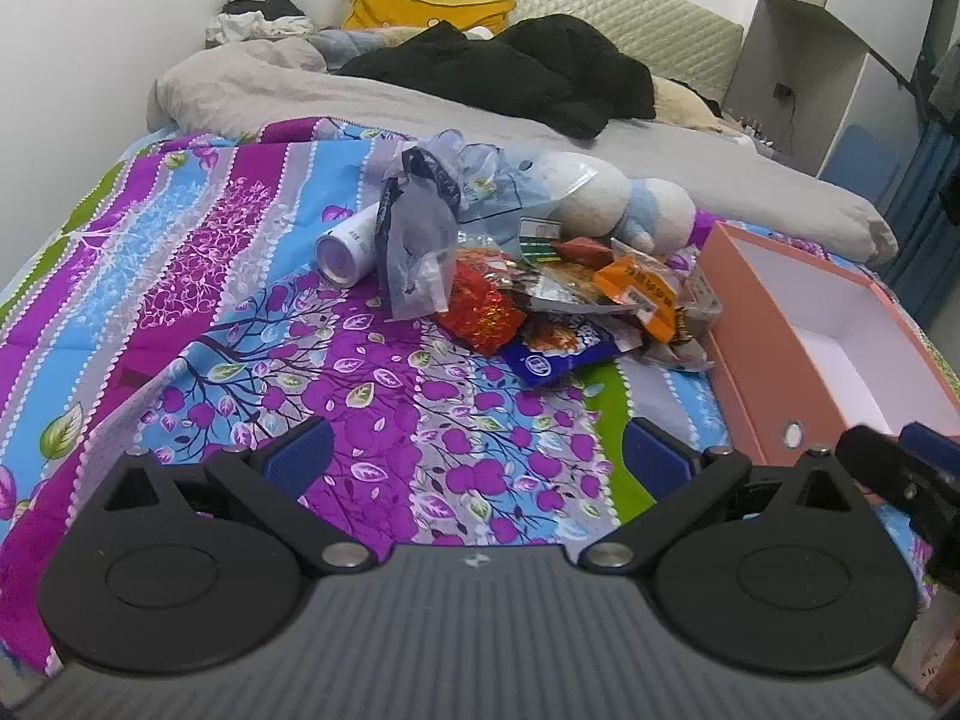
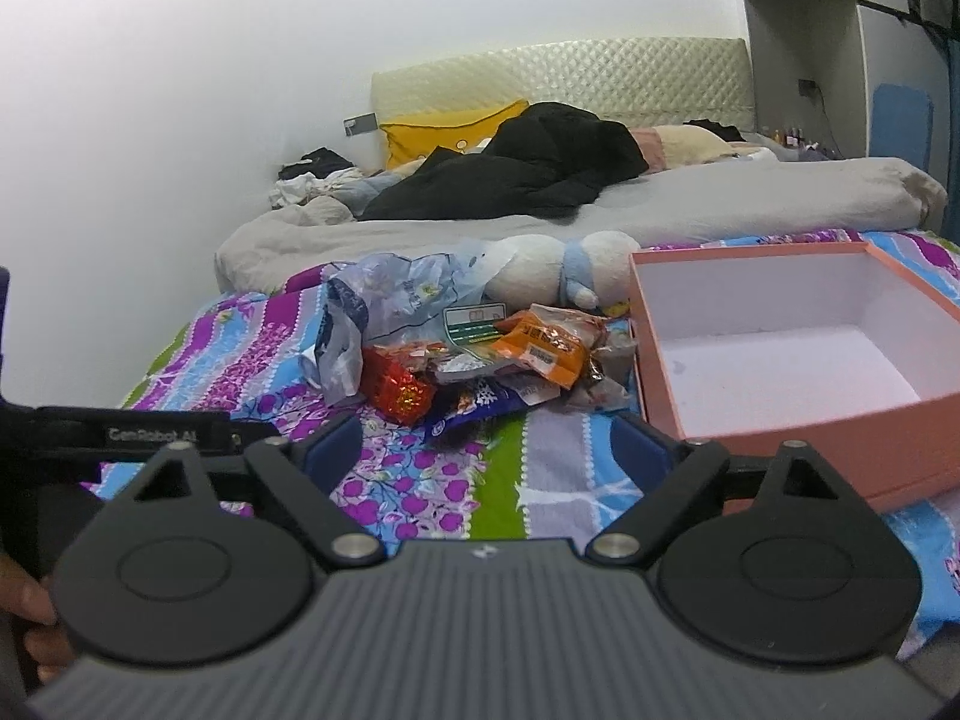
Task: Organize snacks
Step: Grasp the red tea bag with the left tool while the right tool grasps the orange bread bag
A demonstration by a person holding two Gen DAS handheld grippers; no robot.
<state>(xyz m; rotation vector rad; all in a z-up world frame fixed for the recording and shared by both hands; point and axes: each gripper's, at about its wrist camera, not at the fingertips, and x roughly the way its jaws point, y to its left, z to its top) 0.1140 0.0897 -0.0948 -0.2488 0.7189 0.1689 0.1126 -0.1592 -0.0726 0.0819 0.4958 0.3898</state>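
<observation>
Step in hand: the approach, I'd say; nothing is picked up yet, and both tools face the snack pile [image 1: 564, 306] from the near edge of the bed.
Left hand-held gripper [image 1: 477, 459]: jaws spread wide with nothing between them, hanging over the patterned quilt [image 1: 252, 276] and aimed at the heap.
Purple-capped tube [image 1: 348, 249]: lies on its side at the left edge of the pile, beside a crumpled clear plastic bag [image 1: 420, 252].
Red foil packet [image 2: 399, 390]: nearest packet on the left of the heap, touching a blue wrapper [image 2: 480, 405]; an orange packet [image 2: 540, 345] sits on top further right.
Right hand-held gripper [image 2: 486, 450]: open, empty, low over the quilt between pile and box.
Pink box [image 2: 888, 420]: stands just right of the snacks, lid off, white inside bare.
Next move: likely close on one loose packet at the pile's front and carry it right into the box; slippery wrappers overlap, so a clean single pick needs care.
Surface: soft, uneven bedding; a white plush toy [image 2: 540, 276] lies behind the pile.
Room: grey duvet [image 2: 660, 210], black clothing [image 2: 528, 174], yellow pillow [image 2: 444, 132], quilted headboard [image 2: 600, 78], white wall.
</observation>
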